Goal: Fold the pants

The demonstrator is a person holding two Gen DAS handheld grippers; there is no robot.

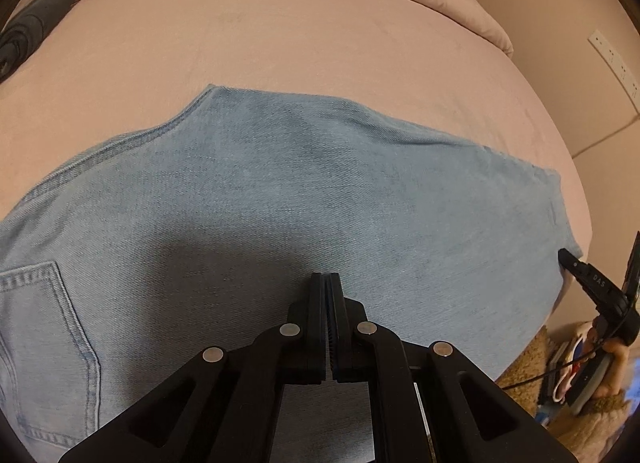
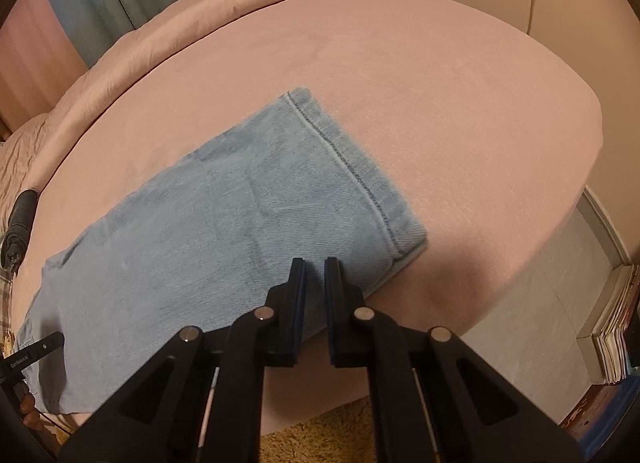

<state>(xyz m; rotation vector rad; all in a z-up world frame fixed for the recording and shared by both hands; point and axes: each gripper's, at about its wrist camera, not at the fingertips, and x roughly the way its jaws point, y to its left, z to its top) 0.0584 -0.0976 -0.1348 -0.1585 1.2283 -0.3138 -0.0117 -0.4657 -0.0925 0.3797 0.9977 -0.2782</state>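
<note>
- Blue denim pants [image 1: 300, 191] lie flat on a soft pink bed cover [image 1: 280, 43] – folded in half the long way, one leg on top of the other.
- The black left gripper [image 1: 329, 277] points down at the pants. Its jaws are pressed together with no gap. The tips sit right over the cloth, but I cannot tell if any cloth is caught in them.
- A stitched back pocket [image 1: 44, 343] is off to the left of the left jaws, so this is the top end of the pants.
- The black right gripper [image 2: 314, 261] points down at the other end. Its jaws have a small gap, and blue cloth shows through it. The tips are at the near edge of the pants – no cloth looks pinched.
- The stitched hem [image 2: 352, 171] runs away from the right jaws, up and to the left, just past the right tip.
- From the left camera, the right gripper's tip [image 1: 580, 269] touches the far right edge of the pants.
- From the right camera, a bit of the left gripper [image 2: 40, 347] shows far to the left of the jaws.
- A tan fuzzy rug [image 2: 320, 435] lies below the right jaws, under the bed edge.
- A dark grey ribbed thing [image 1: 32, 19] rests far up and left of the left jaws, well apart from the pants.
</note>
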